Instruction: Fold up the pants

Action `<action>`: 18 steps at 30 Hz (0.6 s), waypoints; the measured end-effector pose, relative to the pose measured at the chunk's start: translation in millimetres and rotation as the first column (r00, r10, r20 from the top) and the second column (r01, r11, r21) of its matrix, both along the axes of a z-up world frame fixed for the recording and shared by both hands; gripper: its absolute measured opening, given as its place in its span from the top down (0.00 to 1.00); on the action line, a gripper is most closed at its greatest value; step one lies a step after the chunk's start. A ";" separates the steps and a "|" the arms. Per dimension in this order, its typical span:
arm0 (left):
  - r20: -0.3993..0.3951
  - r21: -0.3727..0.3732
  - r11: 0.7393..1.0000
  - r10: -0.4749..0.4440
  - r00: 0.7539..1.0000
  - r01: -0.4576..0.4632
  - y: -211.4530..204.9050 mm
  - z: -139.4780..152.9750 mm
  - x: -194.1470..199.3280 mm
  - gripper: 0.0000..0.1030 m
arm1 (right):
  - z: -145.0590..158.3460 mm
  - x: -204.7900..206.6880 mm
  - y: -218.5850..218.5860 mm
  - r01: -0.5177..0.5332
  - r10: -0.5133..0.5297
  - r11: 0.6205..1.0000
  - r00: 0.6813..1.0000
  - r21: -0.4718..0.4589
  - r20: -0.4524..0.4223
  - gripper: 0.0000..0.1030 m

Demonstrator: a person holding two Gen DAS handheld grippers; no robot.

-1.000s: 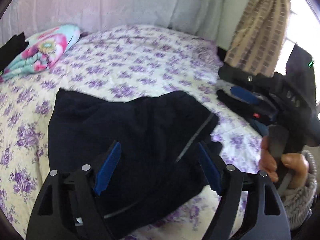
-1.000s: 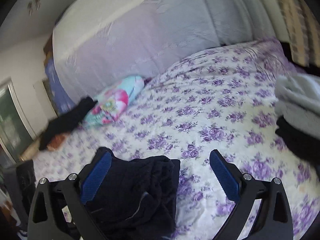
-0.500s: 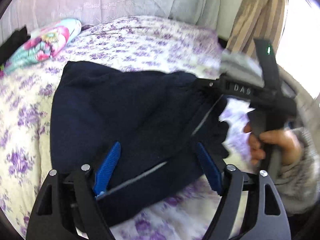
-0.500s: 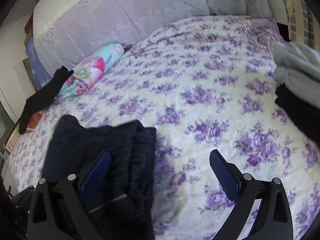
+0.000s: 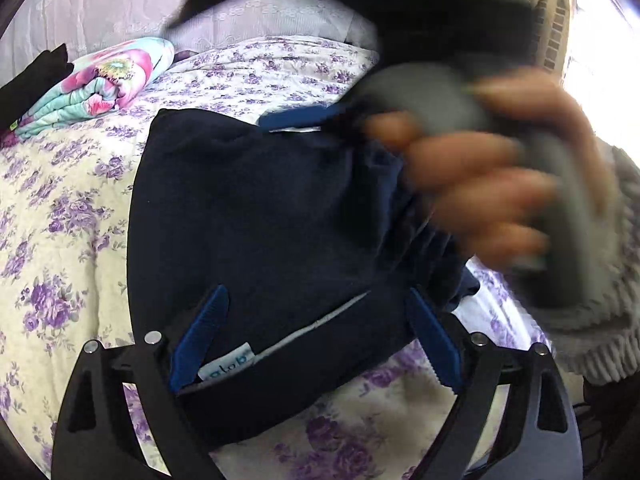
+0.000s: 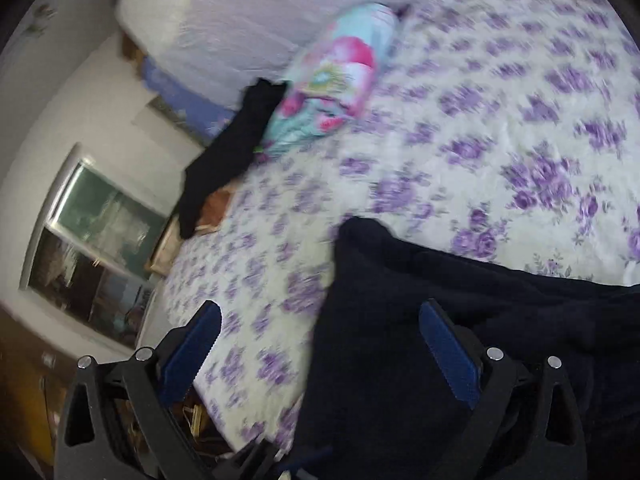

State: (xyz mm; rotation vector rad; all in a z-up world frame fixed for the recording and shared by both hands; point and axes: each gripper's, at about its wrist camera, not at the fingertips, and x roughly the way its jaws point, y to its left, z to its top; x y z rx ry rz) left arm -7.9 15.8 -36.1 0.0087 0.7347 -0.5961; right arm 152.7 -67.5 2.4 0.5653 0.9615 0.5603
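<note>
The dark pants (image 5: 260, 216) lay folded on the bed (image 5: 60, 200). The left claw (image 5: 316, 336) had just been widening, pants between its untouching pads. The right claw (image 6: 320, 344) stood apart over the pants' edge.

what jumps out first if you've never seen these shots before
The dark navy pants heaped on the purple-flowered bedspread, lying between the open left gripper. A blurred hand looms close on the right, and a bright floral pillow sits far left by the headboard.
</note>
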 end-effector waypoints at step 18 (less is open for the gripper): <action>-0.009 0.037 0.998 0.050 0.999 -0.050 -13.5 3.1 3.1 0.09 | -7.3 -85.5 -68.8 0.196 -0.130 0.907 0.972 -0.374 0.196 0.04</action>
